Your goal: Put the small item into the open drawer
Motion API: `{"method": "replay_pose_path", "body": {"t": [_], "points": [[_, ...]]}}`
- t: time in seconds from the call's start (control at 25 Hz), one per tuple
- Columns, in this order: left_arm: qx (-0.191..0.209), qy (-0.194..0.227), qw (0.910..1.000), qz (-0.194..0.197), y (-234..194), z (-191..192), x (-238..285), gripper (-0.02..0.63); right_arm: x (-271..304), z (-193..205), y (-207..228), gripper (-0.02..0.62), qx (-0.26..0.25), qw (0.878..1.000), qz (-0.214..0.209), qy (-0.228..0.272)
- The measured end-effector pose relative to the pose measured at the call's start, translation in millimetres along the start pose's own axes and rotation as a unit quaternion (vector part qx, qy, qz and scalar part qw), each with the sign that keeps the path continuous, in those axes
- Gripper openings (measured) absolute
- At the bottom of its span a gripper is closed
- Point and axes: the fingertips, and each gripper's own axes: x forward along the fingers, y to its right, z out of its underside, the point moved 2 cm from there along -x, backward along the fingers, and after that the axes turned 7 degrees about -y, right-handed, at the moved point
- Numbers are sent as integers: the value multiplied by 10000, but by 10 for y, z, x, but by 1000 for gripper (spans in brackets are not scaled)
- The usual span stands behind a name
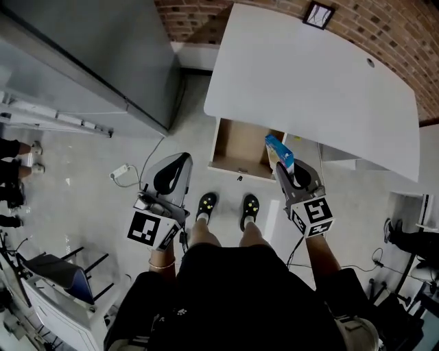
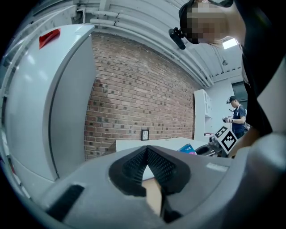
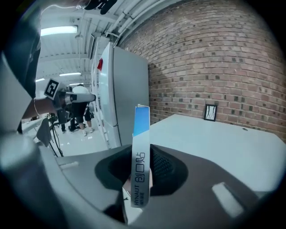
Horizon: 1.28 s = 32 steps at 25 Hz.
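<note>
The small item is a slim blue and white box. My right gripper is shut on its lower part, and the box stands up between the jaws. In the head view it hangs over the right front corner of the open wooden drawer, which sticks out from under the white table. My left gripper is held left of the drawer, shut with nothing in it. From the left gripper view the box shows to the right.
A tall grey cabinet stands left of the table against the brick wall. A small framed picture leans at the table's back edge. A white power strip lies on the floor. A chair is at lower left, a person at the left edge.
</note>
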Motion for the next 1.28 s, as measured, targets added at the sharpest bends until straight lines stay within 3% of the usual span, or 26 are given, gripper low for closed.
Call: {"method": "replay_pose_path", "body": {"t": [0.6, 1.28], "points": [[-101, -506, 9987, -3, -267, 616, 296, 2, 871, 816, 14, 88, -975, 9868, -438, -1218], [-474, -481, 9972, -311, -535, 1151, 442, 2, 1516, 1434, -21, 87, -1726, 9598, -1036, -1957]]}}
